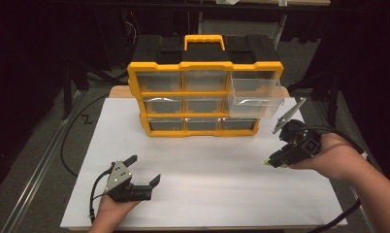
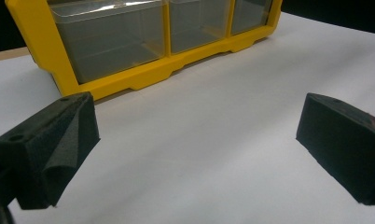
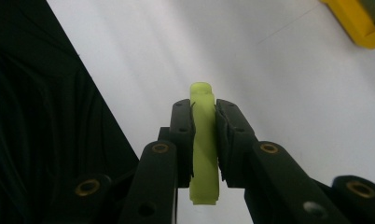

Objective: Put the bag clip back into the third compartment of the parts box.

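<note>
Clamping a slim lime-green plastic piece between its black jaws, the right gripper hangs at centre right of the high view, below the yellow-framed organiser's pulled-out clear drawer. Lower left, the left gripper gapes wide, empty, over the white table sheet.

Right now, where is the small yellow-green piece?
The yellow-green piece is clamped between the right gripper's jaws, above the white sheet's right part, in front of the pulled-out drawer.
</note>
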Demonstrator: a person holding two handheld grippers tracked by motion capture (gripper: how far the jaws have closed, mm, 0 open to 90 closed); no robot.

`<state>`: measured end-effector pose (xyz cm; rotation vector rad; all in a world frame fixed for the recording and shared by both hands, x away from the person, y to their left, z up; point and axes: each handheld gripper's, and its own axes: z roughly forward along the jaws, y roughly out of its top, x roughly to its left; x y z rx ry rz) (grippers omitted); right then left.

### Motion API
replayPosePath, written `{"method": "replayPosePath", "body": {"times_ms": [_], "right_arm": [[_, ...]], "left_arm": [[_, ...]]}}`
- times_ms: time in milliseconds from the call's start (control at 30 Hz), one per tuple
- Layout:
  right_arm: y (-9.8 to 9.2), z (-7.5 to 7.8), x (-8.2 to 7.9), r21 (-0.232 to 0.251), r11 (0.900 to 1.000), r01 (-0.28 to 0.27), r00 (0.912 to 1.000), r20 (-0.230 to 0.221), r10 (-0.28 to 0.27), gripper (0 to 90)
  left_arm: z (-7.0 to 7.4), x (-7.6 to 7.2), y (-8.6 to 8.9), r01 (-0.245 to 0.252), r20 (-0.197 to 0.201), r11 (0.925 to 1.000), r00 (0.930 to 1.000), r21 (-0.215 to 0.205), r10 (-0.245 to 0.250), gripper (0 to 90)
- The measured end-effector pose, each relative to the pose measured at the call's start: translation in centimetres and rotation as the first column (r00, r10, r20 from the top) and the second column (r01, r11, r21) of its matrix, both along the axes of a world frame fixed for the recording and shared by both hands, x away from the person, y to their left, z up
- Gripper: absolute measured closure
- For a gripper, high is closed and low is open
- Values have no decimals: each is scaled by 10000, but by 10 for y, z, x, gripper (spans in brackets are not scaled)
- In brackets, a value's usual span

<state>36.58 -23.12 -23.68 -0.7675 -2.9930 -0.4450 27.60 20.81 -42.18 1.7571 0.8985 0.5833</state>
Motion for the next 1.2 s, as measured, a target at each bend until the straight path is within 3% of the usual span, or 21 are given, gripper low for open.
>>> {"method": "replayPosePath", "body": {"times_ms": [767,1200], "right_arm": [[13,66,3,-45,9997,-258,9986,452,260,791],[18,106,4,267,9988,-407,9949,932,380,790]], "left_arm": [[0,1,-2,116,-7,9999,9999,50,-116,6],[0,0,-2,184,18,9998,9998,81,-184,6]]}}
